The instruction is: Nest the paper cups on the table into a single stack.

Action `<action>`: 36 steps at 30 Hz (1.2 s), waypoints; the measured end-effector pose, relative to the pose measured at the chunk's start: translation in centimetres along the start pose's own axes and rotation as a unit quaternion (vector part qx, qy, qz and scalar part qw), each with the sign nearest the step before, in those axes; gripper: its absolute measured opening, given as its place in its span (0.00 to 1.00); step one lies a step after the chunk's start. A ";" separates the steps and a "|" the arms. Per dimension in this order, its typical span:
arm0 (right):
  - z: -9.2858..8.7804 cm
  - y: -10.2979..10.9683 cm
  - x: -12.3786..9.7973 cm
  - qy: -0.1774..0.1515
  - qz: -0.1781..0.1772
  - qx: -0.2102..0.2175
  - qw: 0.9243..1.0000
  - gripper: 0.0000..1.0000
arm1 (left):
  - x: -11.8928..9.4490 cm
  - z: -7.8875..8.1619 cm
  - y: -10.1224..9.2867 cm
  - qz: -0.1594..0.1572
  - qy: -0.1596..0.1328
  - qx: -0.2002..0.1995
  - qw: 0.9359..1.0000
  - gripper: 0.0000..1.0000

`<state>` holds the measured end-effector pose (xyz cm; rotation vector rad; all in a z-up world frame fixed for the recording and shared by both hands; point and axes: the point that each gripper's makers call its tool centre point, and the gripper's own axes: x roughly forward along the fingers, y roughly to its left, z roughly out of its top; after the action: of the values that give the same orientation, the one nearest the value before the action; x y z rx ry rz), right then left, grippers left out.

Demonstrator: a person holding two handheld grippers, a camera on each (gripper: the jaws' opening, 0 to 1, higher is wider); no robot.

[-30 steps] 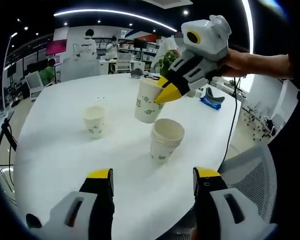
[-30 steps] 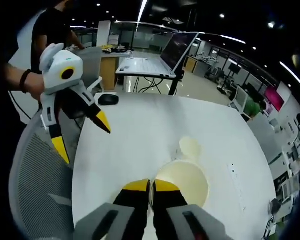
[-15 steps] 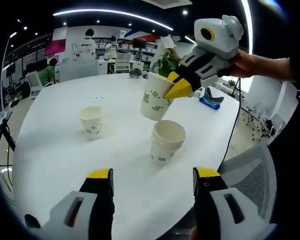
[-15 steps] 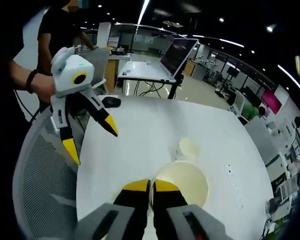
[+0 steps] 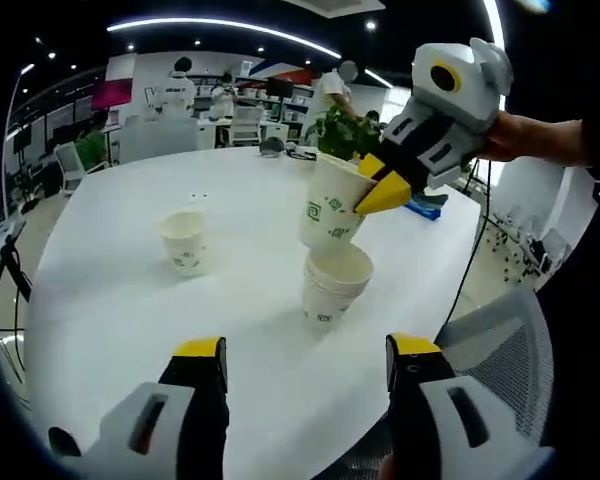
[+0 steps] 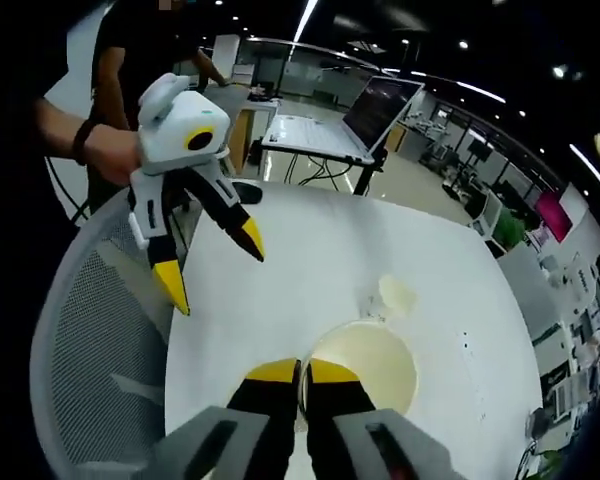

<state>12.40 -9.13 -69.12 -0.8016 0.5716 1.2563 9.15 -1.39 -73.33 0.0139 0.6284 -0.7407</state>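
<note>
Left gripper view: the right gripper (image 5: 382, 187) pinches the rim of a paper cup (image 5: 331, 211) between its yellow-tipped fingers and holds it tilted, directly above a stack of cups (image 5: 333, 287) standing on the white round worktop (image 5: 120, 300); a single cup (image 5: 184, 240) stands apart to the left. The left gripper (image 5: 306, 366) hangs near the worktop edge, fingers spread and empty. Right gripper view: the right fingers (image 6: 274, 375) are pressed on the near rim of the held cup, and the left gripper (image 6: 212, 271) hovers with spread fingers over a mesh chair (image 6: 92, 370).
</note>
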 end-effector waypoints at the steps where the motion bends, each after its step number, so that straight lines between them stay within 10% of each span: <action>1: 0.1 0.3 -0.1 -0.001 0.002 0.002 1.000 0.00 | 0.0 0.0 0.0 -0.001 0.000 0.000 1.000 0.62; 36: -2.7 1.8 1.5 0.023 0.012 0.016 1.000 0.00 | 0.1 0.0 -0.2 -0.005 0.004 0.004 1.000 0.62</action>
<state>11.09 -10.19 -72.30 -0.8014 0.6391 1.2495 9.09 -1.55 -73.34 0.0211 0.6337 -0.7531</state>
